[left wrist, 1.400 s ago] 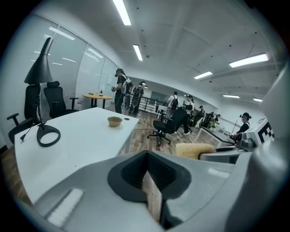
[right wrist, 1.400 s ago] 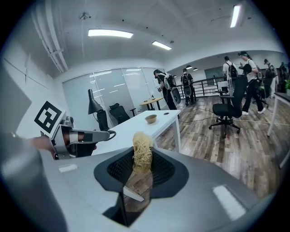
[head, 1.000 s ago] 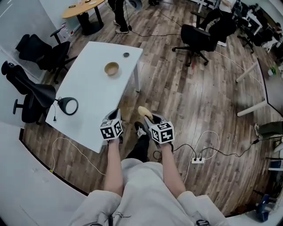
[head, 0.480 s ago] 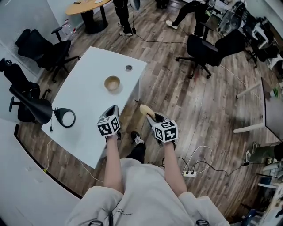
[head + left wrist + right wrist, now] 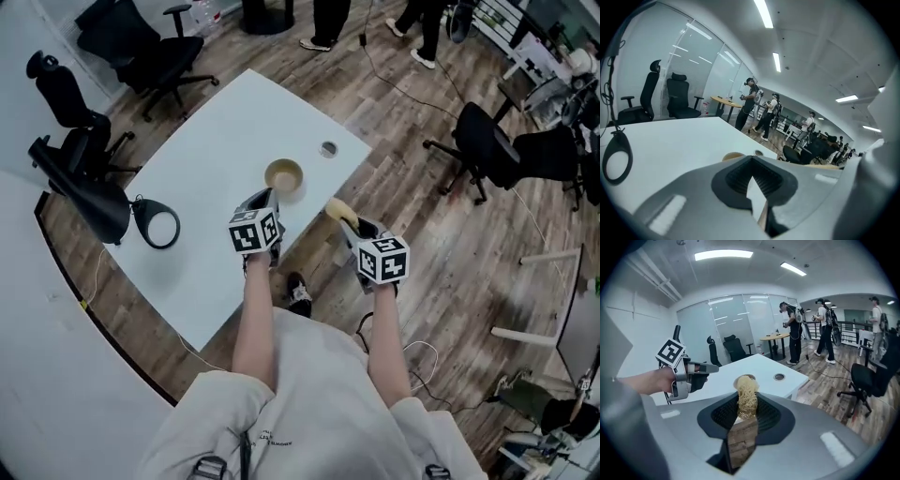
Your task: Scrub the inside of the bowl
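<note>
A small tan wooden bowl point(image 5: 284, 175) stands on the white table point(image 5: 206, 159) near its right edge. It shows as a tan sliver point(image 5: 733, 155) in the left gripper view. My left gripper point(image 5: 267, 198) hangs just short of the bowl, over the table, jaws shut on nothing point(image 5: 752, 165). My right gripper point(image 5: 352, 226) is off the table's right edge, over the wood floor. It is shut point(image 5: 746, 412) on a yellow fibrous scrubber point(image 5: 338, 210), which sticks out ahead of the jaws point(image 5: 746, 394) and hides most of the bowl in the right gripper view.
A black desk lamp point(image 5: 155, 226) lies at the table's left side. A round grommet point(image 5: 328, 149) sits beyond the bowl. Black office chairs point(image 5: 141, 42) stand behind the table, another point(image 5: 487, 141) at right. People point(image 5: 792, 331) stand by a far round table.
The view has closed in on the table. Both grippers have moved forward toward the bowl; the left one now hangs over the tabletop. The scrubber stays held in the right gripper.
</note>
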### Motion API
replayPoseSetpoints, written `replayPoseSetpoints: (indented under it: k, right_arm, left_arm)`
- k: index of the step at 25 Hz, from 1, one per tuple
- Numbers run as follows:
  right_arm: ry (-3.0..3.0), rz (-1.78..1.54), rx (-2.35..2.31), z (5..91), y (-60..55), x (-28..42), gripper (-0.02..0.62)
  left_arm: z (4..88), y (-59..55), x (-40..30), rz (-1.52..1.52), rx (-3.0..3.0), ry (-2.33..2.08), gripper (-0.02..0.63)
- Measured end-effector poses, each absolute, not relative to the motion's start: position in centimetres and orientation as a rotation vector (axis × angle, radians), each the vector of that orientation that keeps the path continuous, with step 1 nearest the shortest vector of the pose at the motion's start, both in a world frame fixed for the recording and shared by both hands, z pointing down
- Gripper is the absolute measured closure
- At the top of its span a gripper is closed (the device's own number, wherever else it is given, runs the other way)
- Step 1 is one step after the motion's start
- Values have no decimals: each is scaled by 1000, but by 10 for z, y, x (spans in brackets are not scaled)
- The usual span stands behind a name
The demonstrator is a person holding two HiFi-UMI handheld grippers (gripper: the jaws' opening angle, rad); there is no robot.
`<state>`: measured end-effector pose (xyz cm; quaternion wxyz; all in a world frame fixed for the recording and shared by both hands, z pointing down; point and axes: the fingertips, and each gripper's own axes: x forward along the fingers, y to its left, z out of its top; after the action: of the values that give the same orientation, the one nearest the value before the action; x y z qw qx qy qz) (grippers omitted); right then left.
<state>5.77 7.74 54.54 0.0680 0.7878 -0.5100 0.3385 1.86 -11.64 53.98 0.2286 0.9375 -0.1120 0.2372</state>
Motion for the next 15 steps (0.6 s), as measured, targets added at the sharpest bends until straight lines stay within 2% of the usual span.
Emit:
replayPoseSetpoints:
  k: [4, 10, 15]
  right_arm:
    - [-1571, 1017, 2284, 552, 45, 82, 480]
    - [-1651, 943, 2089, 551, 4, 88, 480]
    - [-1663, 845, 1870, 565, -17, 108, 479]
  left_arm:
    - [554, -136, 26, 691, 2549, -321, 604]
    - [582, -158, 12, 940, 2646, -311, 604]
    - [598, -162, 26, 862, 2489, -158, 604]
